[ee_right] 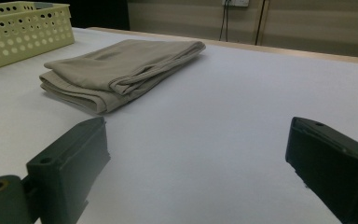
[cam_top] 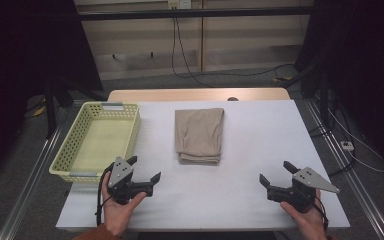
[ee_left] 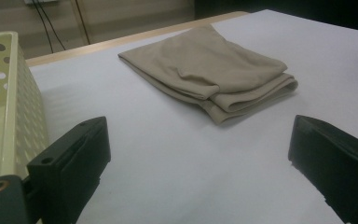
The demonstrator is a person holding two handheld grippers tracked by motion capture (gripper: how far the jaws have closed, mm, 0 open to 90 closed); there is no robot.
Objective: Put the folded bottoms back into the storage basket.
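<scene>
Both grippers, left gripper [cam_top: 143, 170] and right gripper [cam_top: 276, 173], are hovering released near the folded beige cloth [cam_top: 199, 135], probably preparing to grasp it beside the basket [cam_top: 66, 160].

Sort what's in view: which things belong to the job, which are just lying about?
Job: folded beige cloth, nearest both open grippers, left gripper and right gripper; likely the yellow basket beside it.
Lying about: cables on the floor, wall socket.

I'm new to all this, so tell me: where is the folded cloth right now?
In the high view the cloth lies flat mid-table, just right of the basket and beyond both open grippers, touching neither.
</scene>
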